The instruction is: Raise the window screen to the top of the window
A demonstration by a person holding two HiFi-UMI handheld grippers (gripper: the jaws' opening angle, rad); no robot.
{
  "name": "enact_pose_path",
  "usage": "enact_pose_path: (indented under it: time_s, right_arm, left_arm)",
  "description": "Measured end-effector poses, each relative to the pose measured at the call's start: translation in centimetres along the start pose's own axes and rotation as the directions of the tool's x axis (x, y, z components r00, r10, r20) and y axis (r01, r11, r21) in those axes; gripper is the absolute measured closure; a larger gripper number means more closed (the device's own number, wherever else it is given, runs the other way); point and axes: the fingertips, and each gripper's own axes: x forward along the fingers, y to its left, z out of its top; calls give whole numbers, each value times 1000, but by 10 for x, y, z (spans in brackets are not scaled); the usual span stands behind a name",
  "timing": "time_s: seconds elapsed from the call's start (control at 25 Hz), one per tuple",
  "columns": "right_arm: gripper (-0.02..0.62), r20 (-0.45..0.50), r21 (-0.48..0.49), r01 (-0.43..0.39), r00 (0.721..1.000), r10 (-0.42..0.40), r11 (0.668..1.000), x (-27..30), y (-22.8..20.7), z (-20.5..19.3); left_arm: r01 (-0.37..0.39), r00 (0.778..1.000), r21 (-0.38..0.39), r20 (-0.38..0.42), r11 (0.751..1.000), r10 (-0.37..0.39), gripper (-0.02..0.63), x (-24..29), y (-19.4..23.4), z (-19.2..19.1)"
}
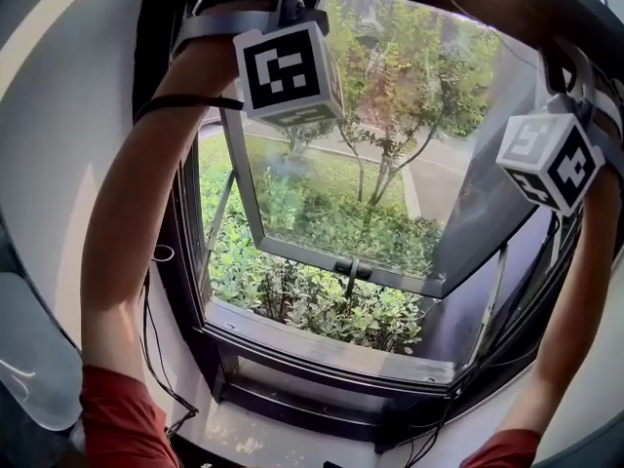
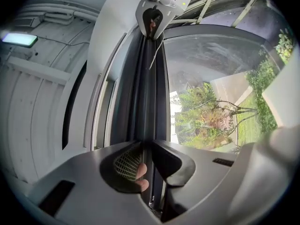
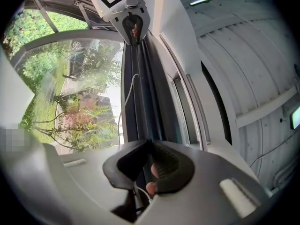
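The window screen's dark bar [image 2: 148, 88] runs straight away from my left gripper [image 2: 146, 145], whose jaws are shut on its near end. At the bar's far end the right gripper [image 2: 152, 21] clamps the same bar. In the right gripper view the bar [image 3: 140, 90] leads from the right gripper [image 3: 149, 145], shut on it, up to the left gripper [image 3: 132, 26]. In the head view both arms reach high; the left marker cube [image 1: 288, 71] and the right marker cube [image 1: 551, 159] show, while the jaws and the bar are hidden above them.
A glass casement pane [image 1: 341, 164] swings outward over green shrubs [image 1: 312, 300]. The dark window frame and sill [image 1: 331, 351] lie below, with thin cables [image 1: 154, 334] at the left. A white cord [image 3: 125, 102] hangs beside the bar. A ceiling lamp [image 2: 19, 39] glows overhead.
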Motion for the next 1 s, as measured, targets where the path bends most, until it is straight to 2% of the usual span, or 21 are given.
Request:
enact_pose_path:
  time_s: [0.24, 0.56, 0.64, 0.72, 0.84, 1.0]
  right_arm:
    - [552, -6, -14, 28, 1000, -28, 1000, 2, -2, -2]
    - [561, -48, 22, -11, 999, 12, 1000, 4, -3, -1]
    - [552, -41, 38, -21, 999, 22, 999, 4, -3, -1]
    - [500, -33, 44, -33, 999, 35, 998, -2, -2, 2]
    - [499, 1, 57, -28, 1000, 28, 998, -16, -3, 13]
    - [499, 37, 131, -34, 999, 30, 991, -39, -1, 25]
  left_arm:
    - [-9, 1000, 4, -2, 1000, 9, 546, 2, 2, 3]
    - [15, 1000, -18, -20, 1000, -16, 546, 0, 6, 3]
    - [4, 1000, -31, -1, 1000, -4, 546, -3, 8, 6]
    - [21, 1000, -31, 0, 999, -21, 545, -9, 5, 6]
    - [46, 999, -25, -5, 999, -47, 545, -22, 1, 6]
    - [60, 998, -84, 34, 995, -57, 545, -46, -5, 14]
